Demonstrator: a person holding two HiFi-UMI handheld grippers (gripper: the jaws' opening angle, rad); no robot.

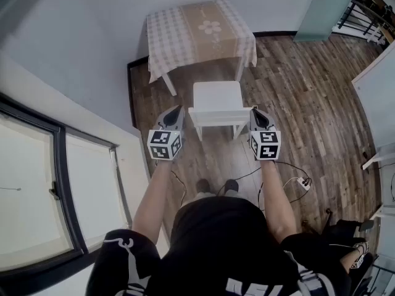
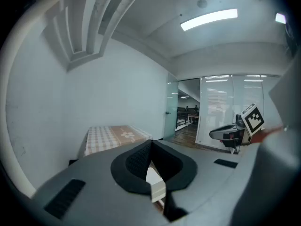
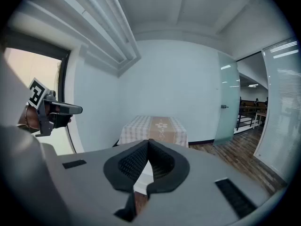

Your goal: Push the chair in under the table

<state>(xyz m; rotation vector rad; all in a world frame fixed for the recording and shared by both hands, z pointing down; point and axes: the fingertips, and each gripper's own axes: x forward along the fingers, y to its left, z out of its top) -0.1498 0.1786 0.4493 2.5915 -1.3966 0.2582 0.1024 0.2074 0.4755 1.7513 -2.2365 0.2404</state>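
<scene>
Left to right, using the chair as the anchor: the left gripper [image 1: 179,108] sits just off the left end of the chair's [image 1: 215,97] back rail. Its fingers are pinched fully together with nothing between them. The chair is white and stands pulled out on the wood floor. Its seat is just short of the near edge of the table [image 1: 200,29], which is right behind it with a checked cloth on top. The right gripper [image 1: 253,110] is just off the right end of the same rail, also closed tight and empty.

My read is that this is the lining-up step. Both grippers bracket the back of the chair, but I can't tell from above whether either one is touching it. The seat isn't under the tabletop yet, so the push isn't done.

The next move looks like setting both closed tips against the back rail and shoving straight toward the table. The push should be even on both sides so the chair doesn't twist and catch one of the table's front legs.

Count: one chair, one table, two grippers.
</scene>
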